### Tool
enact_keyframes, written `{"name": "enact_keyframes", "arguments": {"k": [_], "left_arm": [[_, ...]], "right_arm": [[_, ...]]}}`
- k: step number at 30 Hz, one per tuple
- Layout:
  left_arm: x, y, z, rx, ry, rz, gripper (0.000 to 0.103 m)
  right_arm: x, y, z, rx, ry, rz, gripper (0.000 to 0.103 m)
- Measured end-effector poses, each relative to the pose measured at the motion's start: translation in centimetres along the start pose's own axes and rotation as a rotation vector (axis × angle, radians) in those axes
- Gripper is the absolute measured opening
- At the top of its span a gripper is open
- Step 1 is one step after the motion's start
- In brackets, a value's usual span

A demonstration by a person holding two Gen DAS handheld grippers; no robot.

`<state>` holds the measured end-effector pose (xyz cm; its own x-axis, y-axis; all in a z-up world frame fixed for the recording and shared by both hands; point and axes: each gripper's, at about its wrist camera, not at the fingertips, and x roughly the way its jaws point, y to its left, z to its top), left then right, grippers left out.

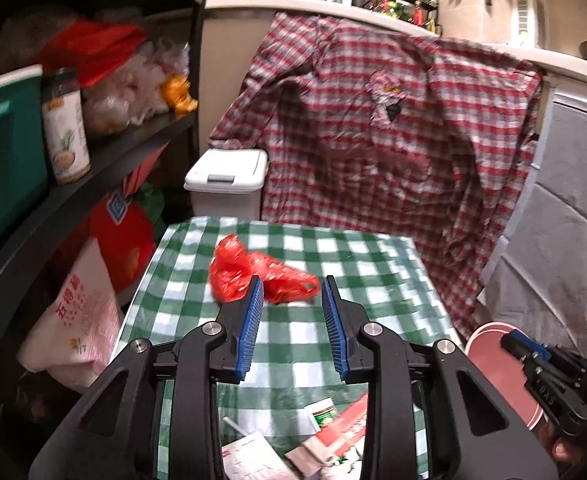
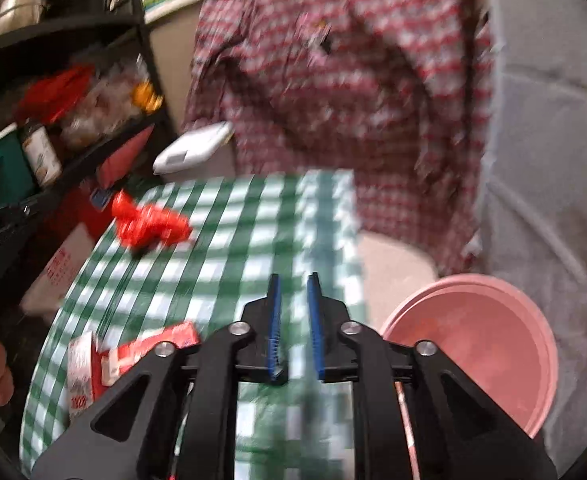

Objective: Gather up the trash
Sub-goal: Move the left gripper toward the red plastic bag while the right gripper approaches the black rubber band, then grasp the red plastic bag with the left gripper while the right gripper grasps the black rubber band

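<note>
Left claw [image 1: 291,280] apart, empty; red bag [image 1: 253,274] partly hidden; right claw [image 2: 293,278] narrow gap, blurred.

both wrist views downward, sharing checked table [image 1: 373,264]

My left tongs [image 1: 291,280] are matt black plastic with ribbed blue pads and shiny metal pivot pins. At their eleven o'clock lies a crinkled, glossy red plastic bag [image 1: 249,276]. The worktop [image 1: 373,276] wears a slick green-checked cover. At one o'clock hangs soft plaid cloth [image 1: 373,140]; the pink basin [image 2: 477,340] looks smooth plastic.
</note>
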<state>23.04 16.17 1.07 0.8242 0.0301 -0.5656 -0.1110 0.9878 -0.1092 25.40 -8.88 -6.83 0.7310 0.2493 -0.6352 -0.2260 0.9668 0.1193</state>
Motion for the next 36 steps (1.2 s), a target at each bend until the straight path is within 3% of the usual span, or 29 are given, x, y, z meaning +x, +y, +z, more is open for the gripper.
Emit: {"name": "enact_keyframes", "arguments": {"k": [2, 4, 7, 9, 17, 23, 25, 27, 33, 36], "left_arm": [[0.8, 0.8, -0.3, -0.007, 0.019, 0.003, 0.03], [1.6, 1.6, -0.6, -0.021, 0.039, -0.004, 0.03], [2.6, 2.7, -1.1, -0.035, 0.056, -0.006, 0.031], [3.4, 3.4, -1.6, -0.029, 0.071, 0.003, 0.036], [5.9, 6.4, -2.8, -0.028, 0.096, -0.025, 0.038], [8.9, 6.8, -3.3, 0.024, 0.122, -0.041, 0.039], [9.8, 6.7, -3.3, 0.044, 0.126, -0.039, 0.045], [10.6, 6.9, -3.0, 0.035, 0.121, -0.042, 0.052], [12.7, 9.4, -0.8, -0.125, 0.101, -0.06, 0.055], [13.5, 9.6, -0.1, -0.136, 0.1, -0.051, 0.058]], "right_arm": [[1.4, 0.4, -0.6, -0.011, 0.05, 0.027, 0.031], [3.1, 1.1, -1.4, -0.038, 0.121, 0.06, 0.053], [4.8, 1.9, -2.5, -0.077, 0.176, 0.063, 0.056], [5.8, 2.1, -3.1, -0.093, 0.209, 0.056, 0.057], [7.1, 2.8, -3.8, -0.187, 0.248, 0.004, 0.057], [7.2, 3.1, -4.0, -0.212, 0.262, 0.014, 0.031], [7.1, 3.1, -4.1, -0.214, 0.263, 0.022, 0.015], [6.9, 3.0, -4.2, -0.214, 0.266, 0.029, 0.011], [6.0, 3.0, -4.2, -0.229, 0.26, 0.055, 0.01], [5.7, 2.8, -4.2, -0.224, 0.259, 0.069, 0.01]]}}
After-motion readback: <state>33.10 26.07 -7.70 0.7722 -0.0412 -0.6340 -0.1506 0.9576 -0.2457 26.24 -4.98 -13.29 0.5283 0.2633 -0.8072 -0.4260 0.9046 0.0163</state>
